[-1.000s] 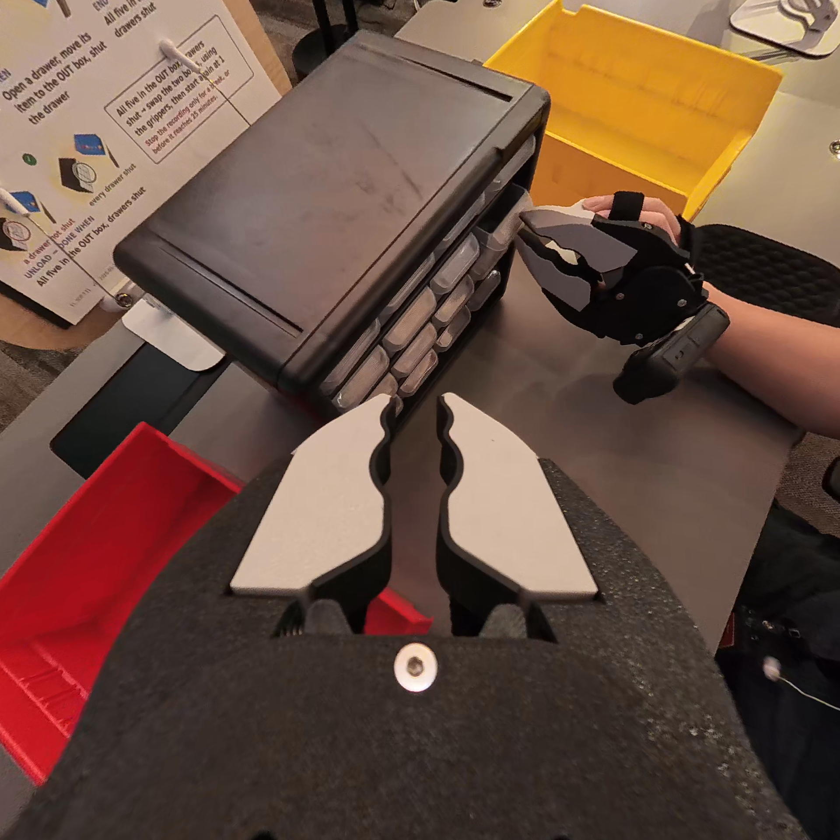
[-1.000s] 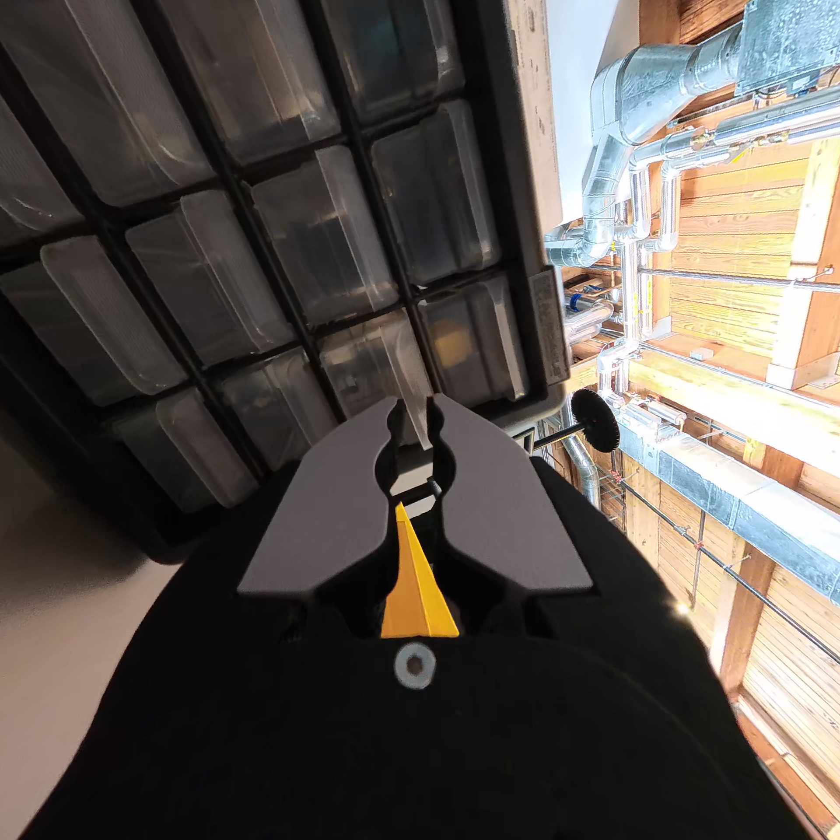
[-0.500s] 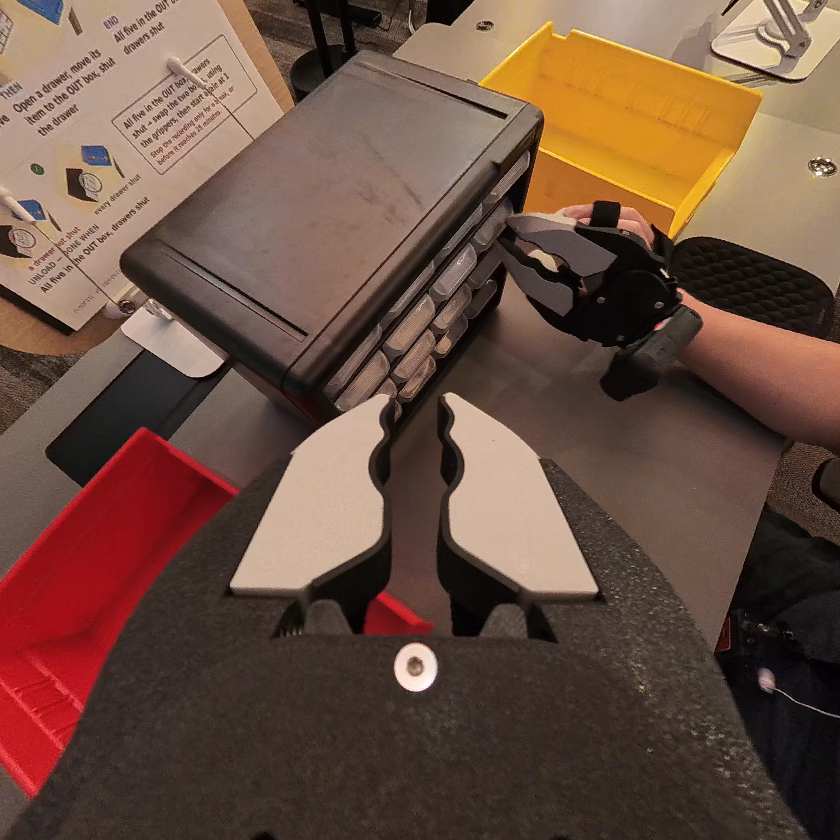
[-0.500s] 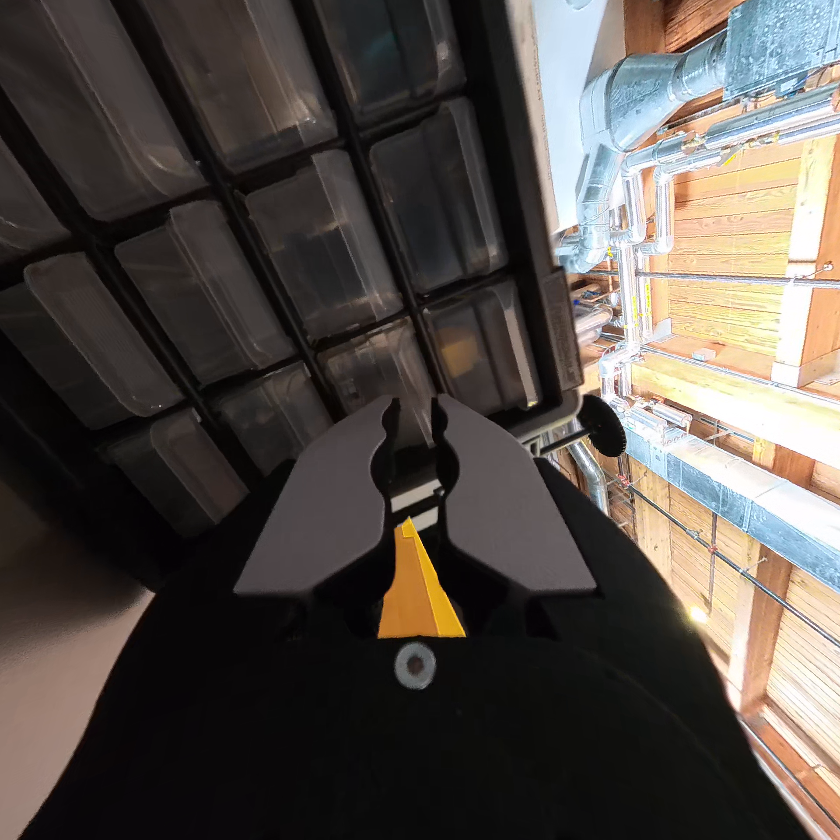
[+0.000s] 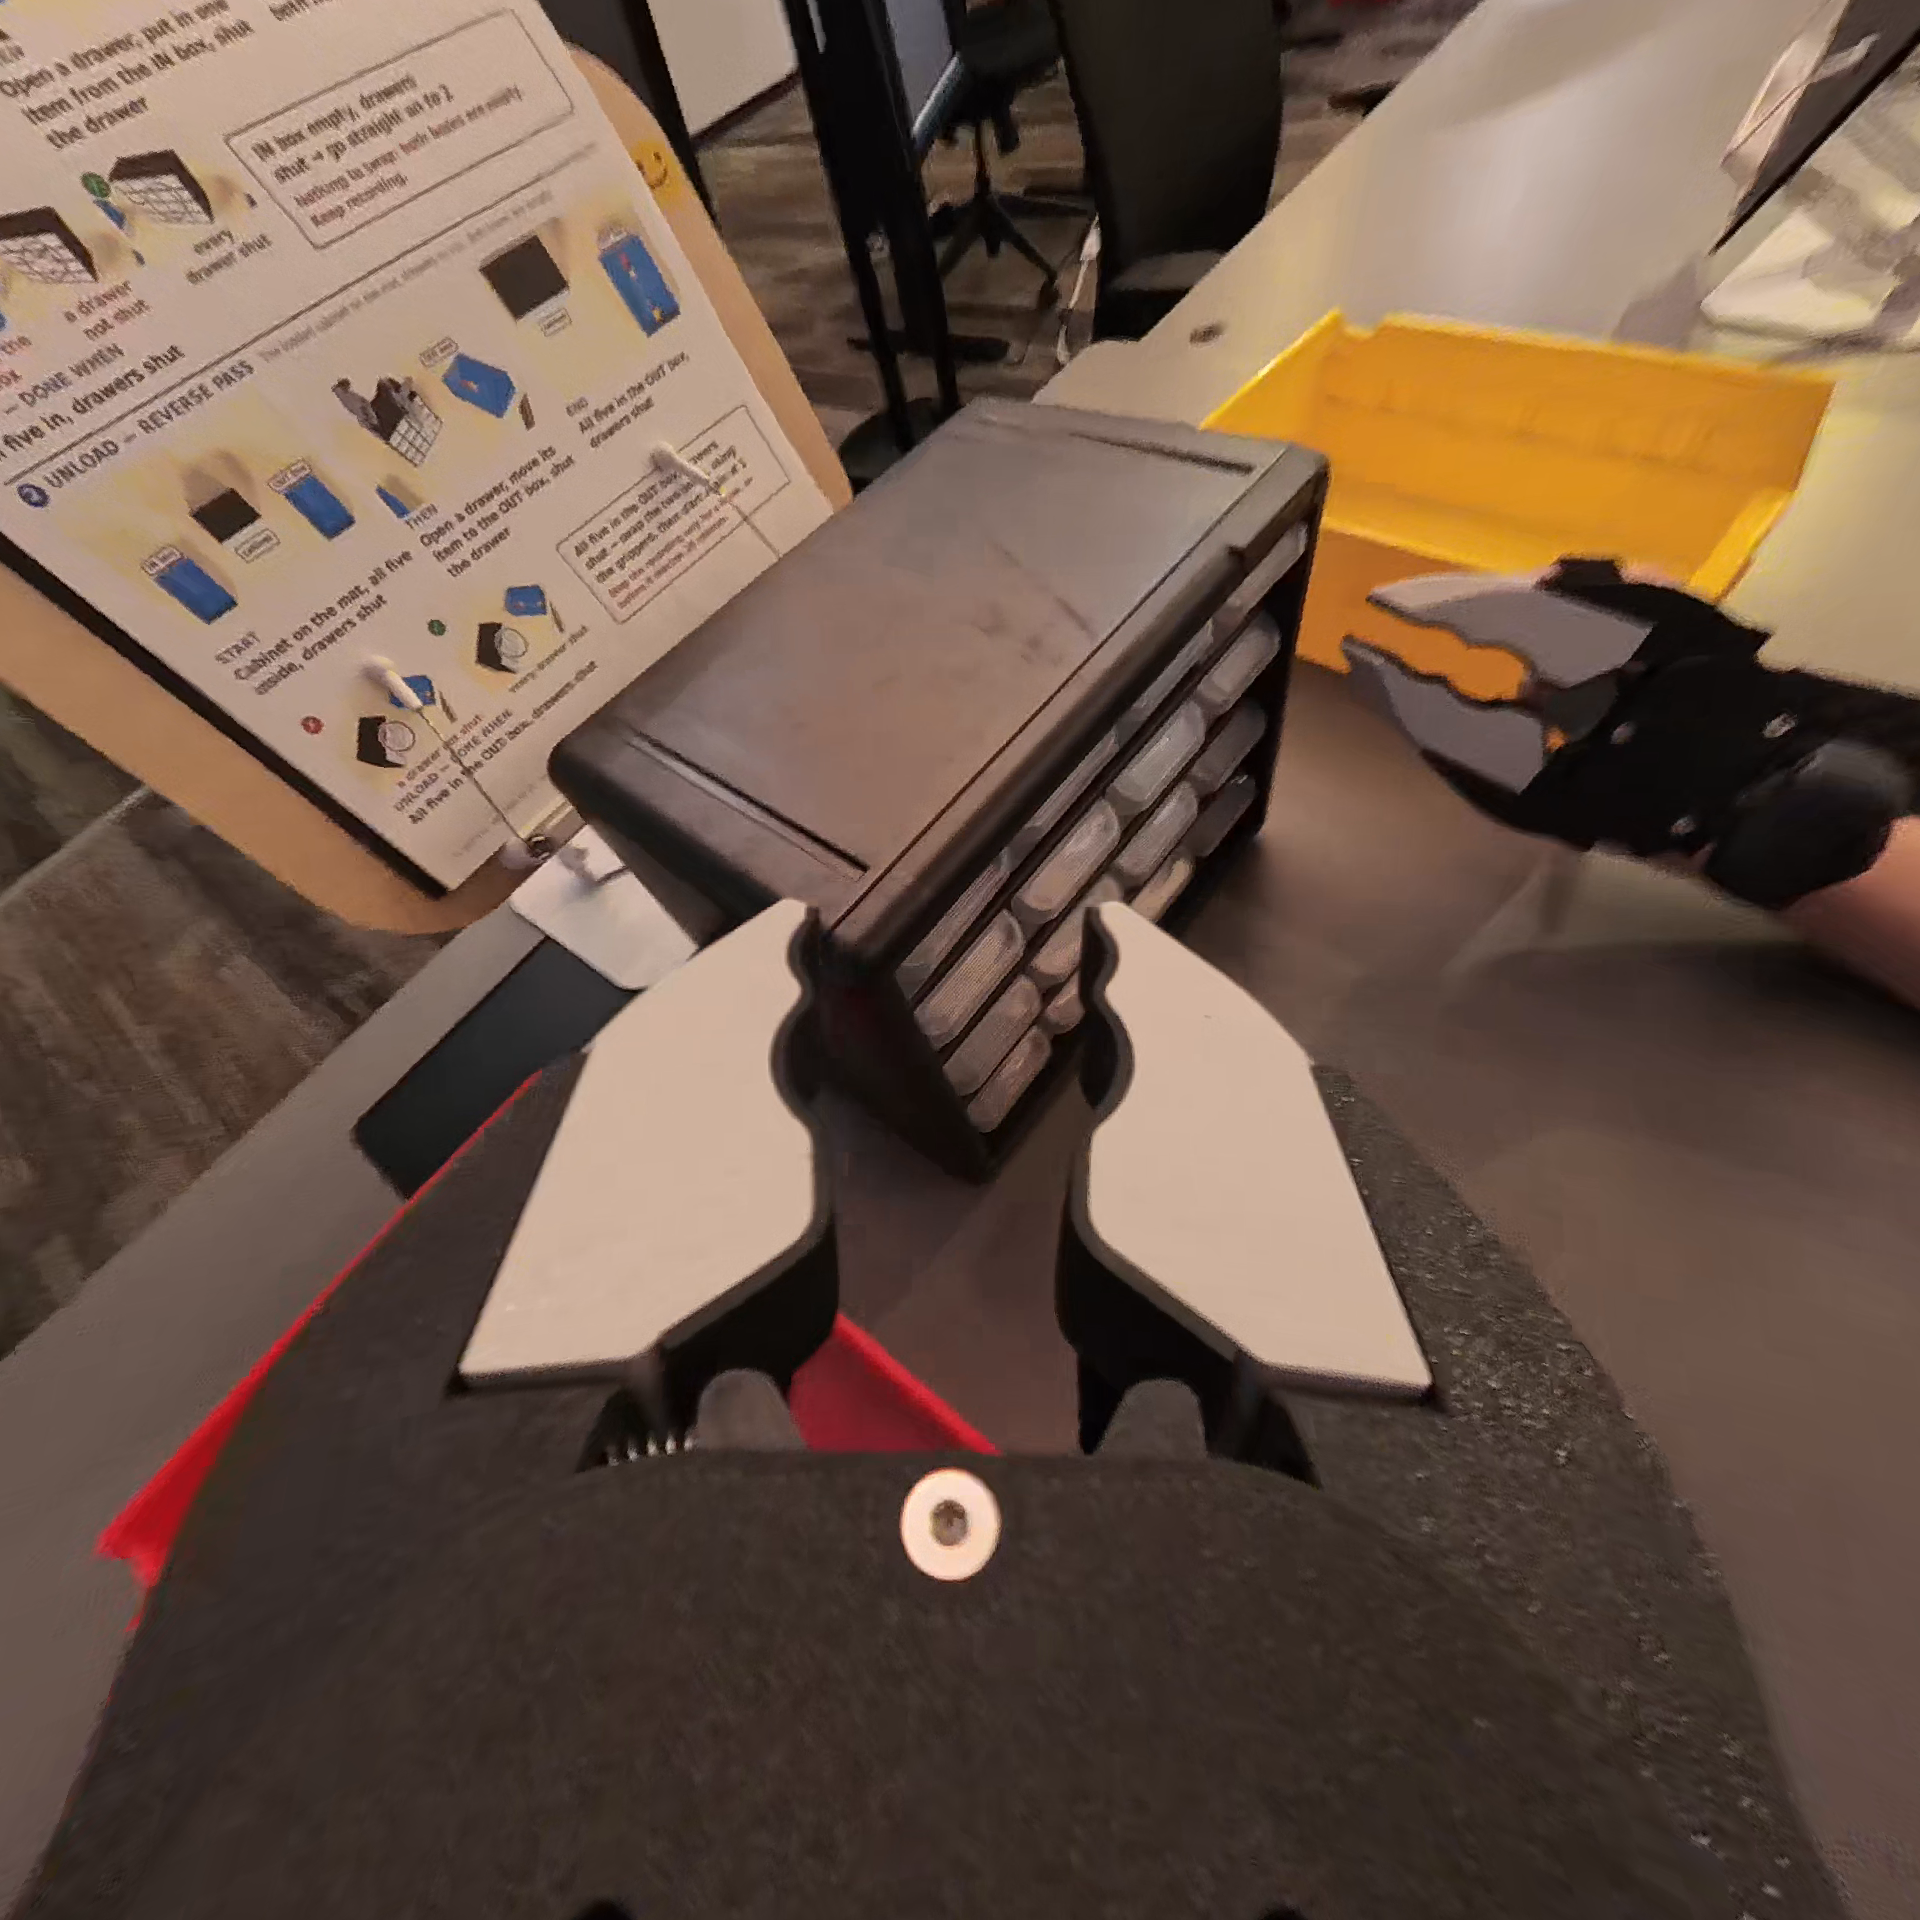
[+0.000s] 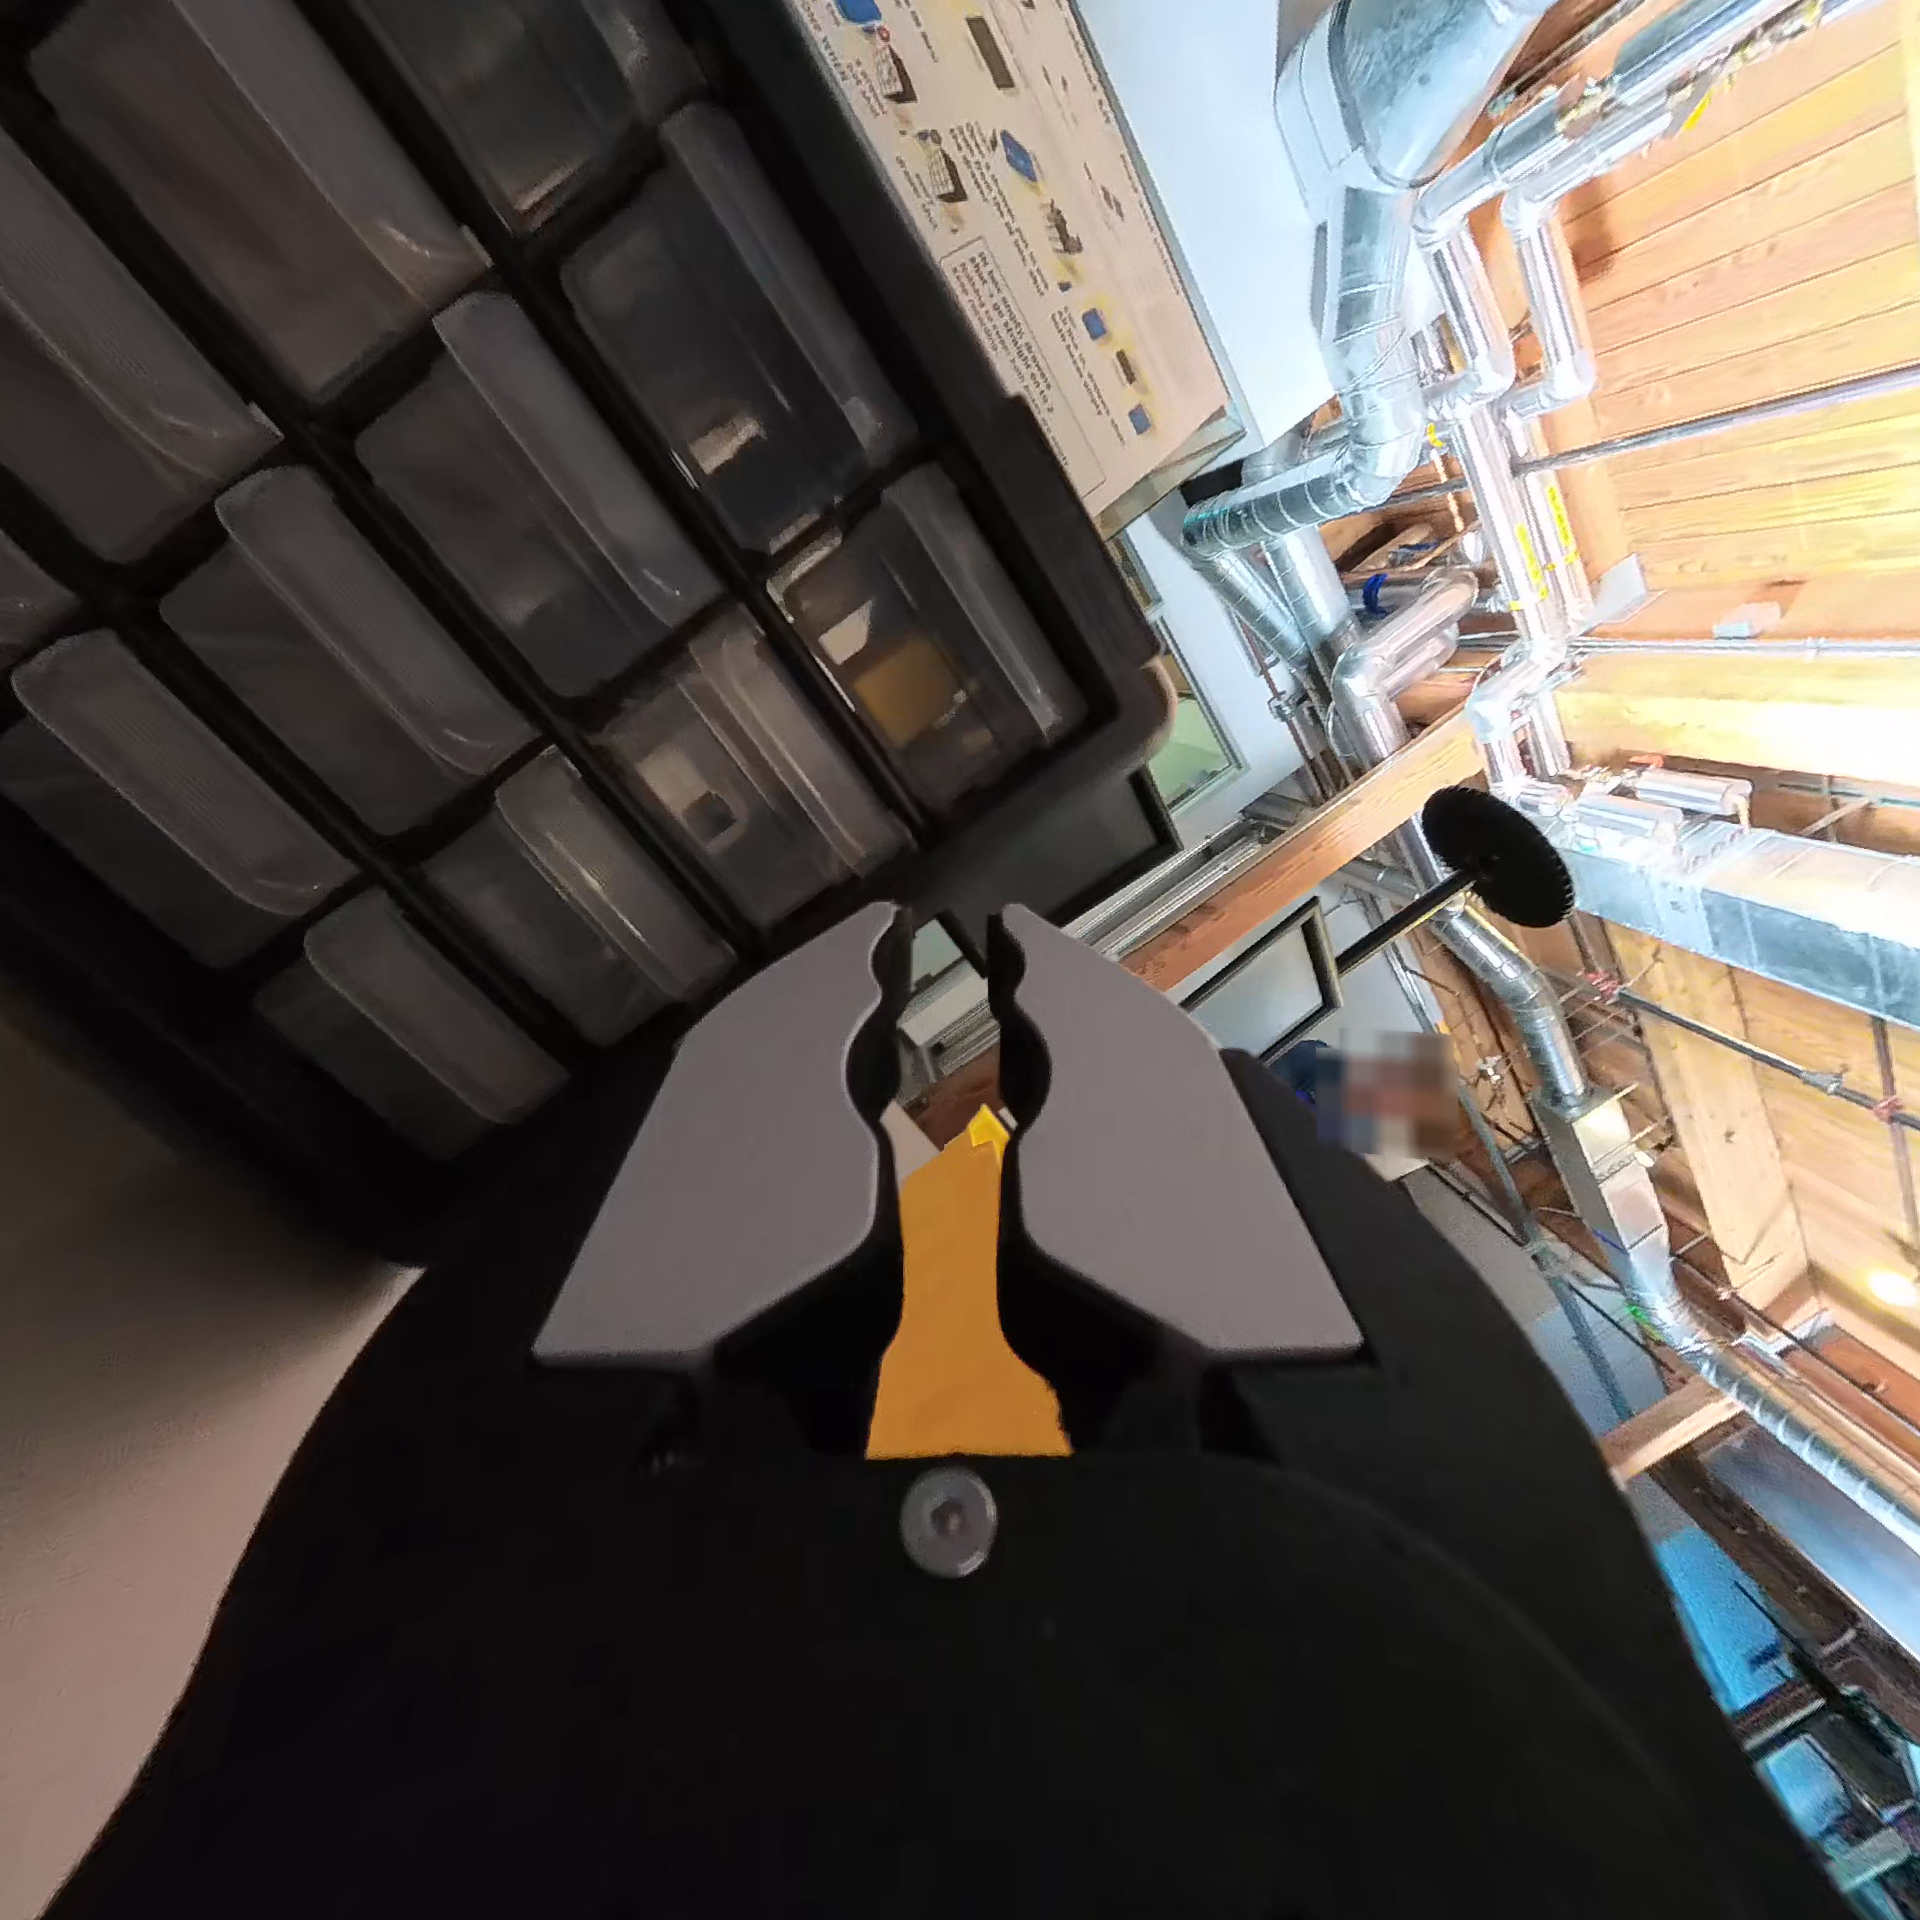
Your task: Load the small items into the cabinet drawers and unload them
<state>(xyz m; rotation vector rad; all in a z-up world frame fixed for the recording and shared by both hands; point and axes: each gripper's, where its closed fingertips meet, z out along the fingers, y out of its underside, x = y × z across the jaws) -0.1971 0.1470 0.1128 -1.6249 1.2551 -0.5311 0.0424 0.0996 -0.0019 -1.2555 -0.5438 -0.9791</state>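
Observation:
The black drawer cabinet (image 5: pixel 935 644) stands on the dark mat, and its clear drawers (image 5: pixel 1132 800) all look pushed in. My left gripper (image 5: pixel 951 935) is open and empty, hanging in front of the cabinet's near corner. My right gripper (image 6: pixel 951 920) has its jaws slightly apart with nothing between them, a short way off the cabinet's drawer front (image 6: pixel 499 582). It also shows in the left wrist view (image 5: pixel 1361 627), to the right of the cabinet. Through the clear fronts I see a yellow item (image 6: pixel 904 686) in the corner drawer and a dark item (image 6: pixel 712 805) in the drawer beside it.
A yellow bin (image 5: pixel 1507 447) stands behind the cabinet on the right. A red bin (image 5: pixel 883 1392) lies under my left gripper at the near left. An instruction board (image 5: pixel 343 416) leans at the far left. A person's forearm (image 5: pixel 1860 925) reaches in from the right. Tip to tip, the grippers are about 30 cm apart. Between my left fingertips and the black drawer cabinet (image 5: pixel 935 644) there is roughly 15 cm.
My left gripper has opened wider and drawn back from the cabinet. My right gripper has let go of the drawer handle and backed off to the right. The protruding drawer is now pushed in.

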